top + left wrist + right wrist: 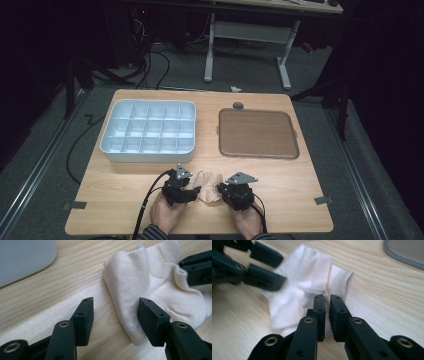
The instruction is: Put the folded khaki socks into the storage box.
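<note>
- Two grippers crowd one small cream sock (pixel 208 188) at the near edge of the wooden surface (pixel 280 175), in front of the white compartment box (pixel 148 131) and well short of the brown tray (pixel 258 133)
- Left gripper (pixel 115 312) stands with jaws spread, one pad on bare wood, the other against the sock's folded end, nothing pinched
- Right gripper (pixel 327 301) has its jaws nearly pressed together, only a thin slit between them, down at the ribbed part of the sock; whether a fold of fabric is caught in that slit I cannot tell
- Sock lies crumpled, long axis running roughly across from one gripper to the other, cuff opening on the right gripper's side and turned away from the person
- Best play, I'd say: the left jaws straddle the folded end before closing, and both ends are gripped before any lift, so the fabric stays put
</note>
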### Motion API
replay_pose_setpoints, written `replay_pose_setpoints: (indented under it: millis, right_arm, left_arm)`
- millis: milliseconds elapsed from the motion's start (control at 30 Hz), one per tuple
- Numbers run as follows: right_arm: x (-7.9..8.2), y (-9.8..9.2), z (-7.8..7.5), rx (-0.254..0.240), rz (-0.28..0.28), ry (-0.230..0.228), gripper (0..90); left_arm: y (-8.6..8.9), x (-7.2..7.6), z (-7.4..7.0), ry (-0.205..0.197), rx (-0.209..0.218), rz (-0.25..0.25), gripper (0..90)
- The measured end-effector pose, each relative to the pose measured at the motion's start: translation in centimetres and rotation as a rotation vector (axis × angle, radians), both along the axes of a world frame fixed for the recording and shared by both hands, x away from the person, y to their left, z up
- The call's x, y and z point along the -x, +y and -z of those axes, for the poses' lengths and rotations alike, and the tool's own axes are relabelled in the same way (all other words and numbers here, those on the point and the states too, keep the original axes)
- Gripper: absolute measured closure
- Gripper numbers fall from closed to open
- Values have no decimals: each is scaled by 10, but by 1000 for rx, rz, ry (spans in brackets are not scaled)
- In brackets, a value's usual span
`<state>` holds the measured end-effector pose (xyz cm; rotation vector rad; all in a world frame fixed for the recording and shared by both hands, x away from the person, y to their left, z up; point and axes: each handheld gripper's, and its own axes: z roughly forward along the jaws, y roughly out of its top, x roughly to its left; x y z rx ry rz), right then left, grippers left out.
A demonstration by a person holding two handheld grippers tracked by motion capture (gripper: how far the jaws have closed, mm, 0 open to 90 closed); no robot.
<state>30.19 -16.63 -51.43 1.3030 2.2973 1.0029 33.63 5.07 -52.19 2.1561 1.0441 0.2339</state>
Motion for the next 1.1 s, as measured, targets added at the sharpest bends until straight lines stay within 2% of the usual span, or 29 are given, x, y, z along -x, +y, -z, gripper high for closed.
replay_pose_setpoints:
  millis: [133, 233, 333, 467, 533, 600, 700, 800, 833, 867, 967, 1000, 1100]
  right_arm:
    - [-1, -6, 7, 5, 15, 17, 827]
    - [-2, -6, 9, 3, 21, 6, 825]
    - [-5, -4, 9, 12, 18, -1, 822]
    - [-12, 0, 9, 61, -31, -25, 808]
    - [-14, -1, 8, 67, -39, -25, 799]
    - [-15, -1, 8, 65, -39, -21, 788]
    - [-15, -4, 6, 31, -29, -20, 773]
    - [-8, -7, -4, -36, -7, -44, 775]
    - [-6, -7, -8, -38, -13, -59, 779]
    - [-6, -7, -8, -38, -13, -59, 779]
    - [1, 0, -21, -53, -38, -97, 801]
    - [2, 2, -23, -51, -48, -105, 807]
    - [3, 13, -25, -51, -78, -95, 823]
  left_arm:
    - [0, 0, -1, 9, -1, 4, 480]
    - [1, 1, -2, 29, -2, 17, 489]
    - [2, 1, -3, 33, -2, 24, 494]
    - [7, 2, -3, 63, 40, 24, 483]
    - [10, 1, -5, 64, 76, 20, 467]
    - [11, -1, -7, 64, 87, 14, 461]
    - [14, -7, -15, 64, 125, 11, 449]
    - [16, -15, -19, 76, 141, 12, 451]
    - [17, -21, -20, 84, 158, 6, 456]
    - [17, -21, -20, 84, 158, 6, 460]
    - [16, -28, -20, 104, 178, 1, 470]
    - [16, -30, -19, 114, 201, -3, 475]
    - [14, -36, -14, 149, 213, -10, 490]
